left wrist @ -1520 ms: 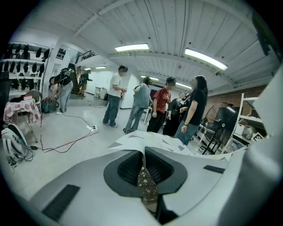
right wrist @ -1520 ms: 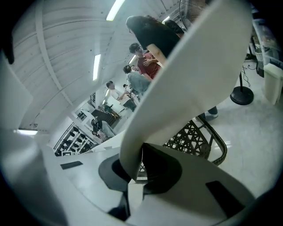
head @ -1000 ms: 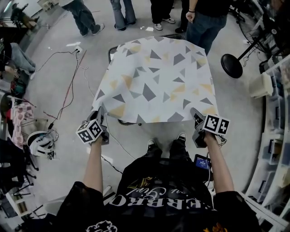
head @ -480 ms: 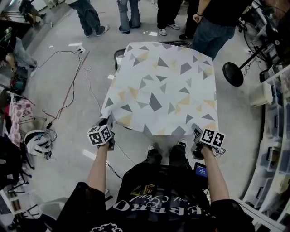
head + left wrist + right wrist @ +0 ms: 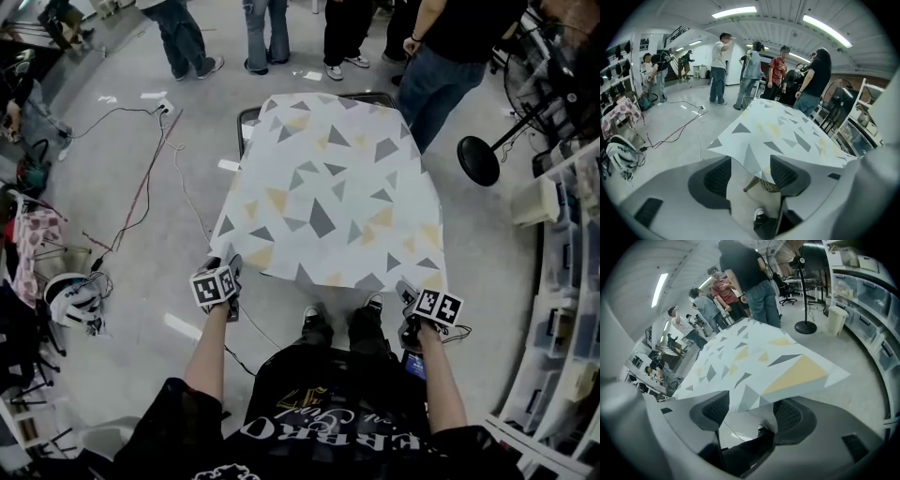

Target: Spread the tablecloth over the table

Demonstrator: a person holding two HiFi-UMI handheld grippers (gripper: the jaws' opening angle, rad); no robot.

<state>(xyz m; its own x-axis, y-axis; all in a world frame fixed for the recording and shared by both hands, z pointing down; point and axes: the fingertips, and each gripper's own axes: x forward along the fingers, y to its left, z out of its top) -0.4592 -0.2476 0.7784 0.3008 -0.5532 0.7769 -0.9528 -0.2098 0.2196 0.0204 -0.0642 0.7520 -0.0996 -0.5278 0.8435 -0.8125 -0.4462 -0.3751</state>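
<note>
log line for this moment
left gripper: jaws just opened, cloth edge loose between | right gripper: same | cloth: draped over table

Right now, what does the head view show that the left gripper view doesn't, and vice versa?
Only the head view: the person's forearms, the right gripper at the near right corner, and the full outline of the tablecloth. Only the left gripper view: the left gripper with its jaws apart, a wooden leg under the cloth, and ceiling lights. Both grippers' jaws have just been opening, and the cloth's edge lies loose between them. Shared: the tablecloth, the bystanders and the person's shoe.
</note>
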